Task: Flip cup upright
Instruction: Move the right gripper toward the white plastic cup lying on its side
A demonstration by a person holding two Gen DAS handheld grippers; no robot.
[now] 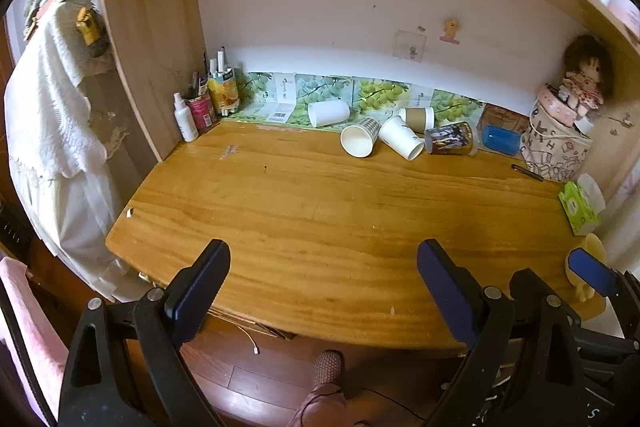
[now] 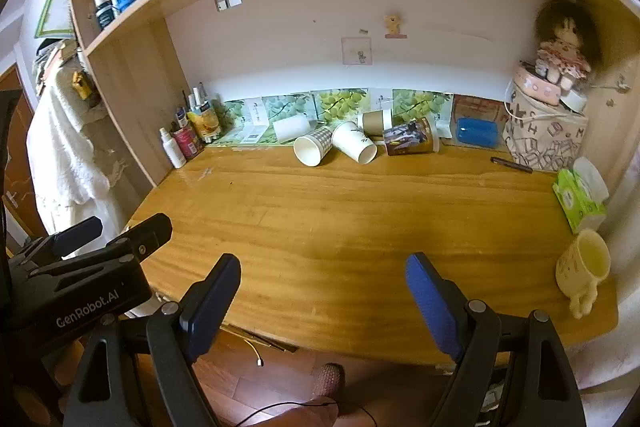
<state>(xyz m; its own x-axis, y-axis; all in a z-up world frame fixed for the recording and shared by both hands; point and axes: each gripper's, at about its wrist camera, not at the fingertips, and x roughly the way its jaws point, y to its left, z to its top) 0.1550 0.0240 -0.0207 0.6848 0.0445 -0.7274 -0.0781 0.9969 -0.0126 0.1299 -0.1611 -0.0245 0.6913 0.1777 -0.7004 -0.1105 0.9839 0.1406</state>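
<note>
Left wrist view
Left gripper (image 1: 323, 279): jaws spread wide, nothing between them; it hovers over the near edge of the desk (image 1: 320, 211), well apart from the cups.
Cups: a cluster lies tipped over at the back of the desk, against the grape-print strip (image 1: 372, 93). The checked cup (image 1: 360, 137) has its mouth turned toward the camera; the white paper cup (image 1: 402, 138) touches it on the right.
Others: a plain white cup (image 1: 329, 113) lies just behind, a brown-banded cup (image 1: 418, 119) and a printed cup (image 1: 450, 139) to the right.

Right wrist view
Right gripper (image 2: 323, 289): equally wide open and empty, also at the near desk edge.
Checked cup (image 2: 314, 146): on its side, rim facing out, beside the white paper cup (image 2: 355, 143).
Handling, as judged: thin paper, very light, easily crushed and prone to rolling.
Hold: a gentle pinch across the side wall near mid-height probably suits best.
Yellow mug (image 2: 584, 267): stands upright, far right of the cluster.
</note>
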